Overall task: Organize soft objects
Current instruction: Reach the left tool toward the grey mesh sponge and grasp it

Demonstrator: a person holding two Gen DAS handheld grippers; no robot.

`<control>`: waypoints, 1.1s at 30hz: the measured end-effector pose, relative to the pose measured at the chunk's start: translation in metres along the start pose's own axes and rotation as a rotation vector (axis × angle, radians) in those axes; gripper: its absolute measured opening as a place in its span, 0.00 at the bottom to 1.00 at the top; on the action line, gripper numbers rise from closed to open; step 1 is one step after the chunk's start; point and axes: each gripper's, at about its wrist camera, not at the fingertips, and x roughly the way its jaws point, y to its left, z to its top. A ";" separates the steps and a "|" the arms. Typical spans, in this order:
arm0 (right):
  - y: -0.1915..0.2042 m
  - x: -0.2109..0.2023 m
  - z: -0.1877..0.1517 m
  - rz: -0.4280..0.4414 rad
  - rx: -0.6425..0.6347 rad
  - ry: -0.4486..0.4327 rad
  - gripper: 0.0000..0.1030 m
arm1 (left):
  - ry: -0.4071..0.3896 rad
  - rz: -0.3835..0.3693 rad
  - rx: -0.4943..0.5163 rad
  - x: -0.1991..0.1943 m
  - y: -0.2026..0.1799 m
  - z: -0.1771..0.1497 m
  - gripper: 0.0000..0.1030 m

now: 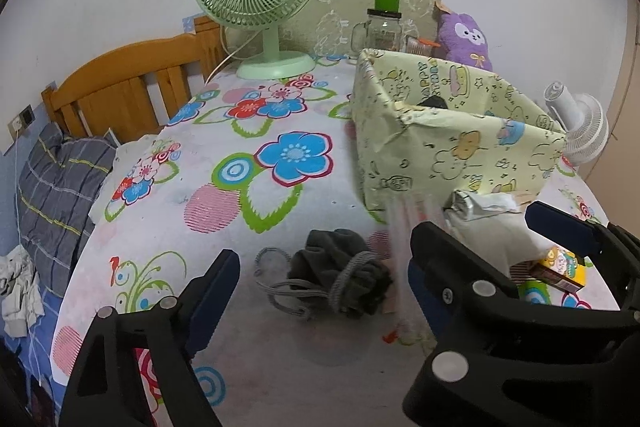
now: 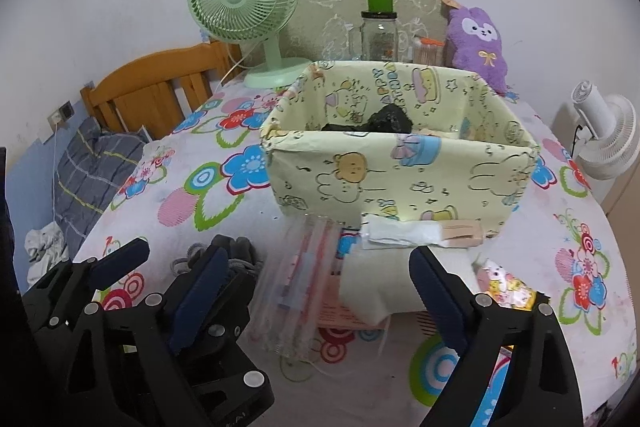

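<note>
Here the grey glove (image 1: 340,273) lies crumpled, its cords (image 1: 280,291) trailing left.

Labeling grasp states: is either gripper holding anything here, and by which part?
Nothing held. The left gripper is open above the dark grey knitted drawstring pouch; the right gripper is open above the clear plastic packet.

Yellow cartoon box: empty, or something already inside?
Not empty. The right wrist view shows a dark crumpled item lying inside the yellow box, near its back wall. What the item is cannot be told.
</note>
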 end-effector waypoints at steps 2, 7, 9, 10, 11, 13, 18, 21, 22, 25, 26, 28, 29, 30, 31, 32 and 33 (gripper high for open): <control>0.004 0.004 0.000 0.000 -0.004 0.009 0.86 | 0.005 0.000 0.001 0.003 0.003 0.000 0.84; 0.007 0.012 -0.001 0.007 0.004 0.035 0.80 | 0.019 -0.009 0.001 0.009 0.005 -0.001 0.81; 0.007 0.015 -0.001 0.005 0.010 0.044 0.79 | 0.024 -0.019 -0.002 0.011 0.006 -0.001 0.81; 0.008 0.016 -0.002 0.002 0.010 0.045 0.78 | 0.027 -0.023 -0.005 0.013 0.007 -0.001 0.81; 0.009 0.018 -0.002 0.003 0.011 0.048 0.77 | 0.031 -0.026 -0.009 0.014 0.007 -0.002 0.80; 0.009 0.021 -0.002 0.008 0.014 0.058 0.76 | 0.043 -0.040 -0.018 0.018 0.009 -0.002 0.79; 0.007 0.030 -0.002 0.030 0.034 0.092 0.72 | 0.057 -0.069 -0.017 0.023 0.007 -0.004 0.76; 0.004 0.036 -0.003 0.029 0.053 0.109 0.70 | 0.068 -0.089 -0.017 0.028 0.006 -0.005 0.74; 0.003 0.037 -0.003 0.030 0.056 0.112 0.70 | 0.071 -0.094 -0.019 0.029 0.006 -0.004 0.73; 0.001 0.041 -0.004 0.025 0.063 0.123 0.68 | 0.085 -0.113 -0.024 0.033 0.004 -0.005 0.64; 0.000 0.043 -0.004 0.021 0.066 0.128 0.63 | 0.091 -0.121 -0.024 0.035 0.003 -0.005 0.62; -0.001 0.046 -0.004 0.007 0.066 0.137 0.60 | 0.101 -0.138 -0.026 0.038 0.002 -0.005 0.59; -0.002 0.047 -0.004 0.009 0.066 0.139 0.59 | 0.101 -0.142 -0.027 0.038 0.002 -0.006 0.59; -0.002 0.047 -0.004 0.009 0.065 0.137 0.59 | 0.100 -0.145 -0.028 0.037 0.001 -0.005 0.56; -0.002 0.047 -0.004 0.009 0.065 0.135 0.56 | 0.101 -0.140 -0.029 0.037 0.001 -0.005 0.53; -0.002 0.046 -0.004 0.000 0.062 0.132 0.50 | 0.100 -0.140 -0.028 0.037 0.001 -0.005 0.52; -0.002 0.047 -0.004 0.001 0.062 0.134 0.39 | 0.099 -0.140 -0.022 0.037 0.001 -0.006 0.50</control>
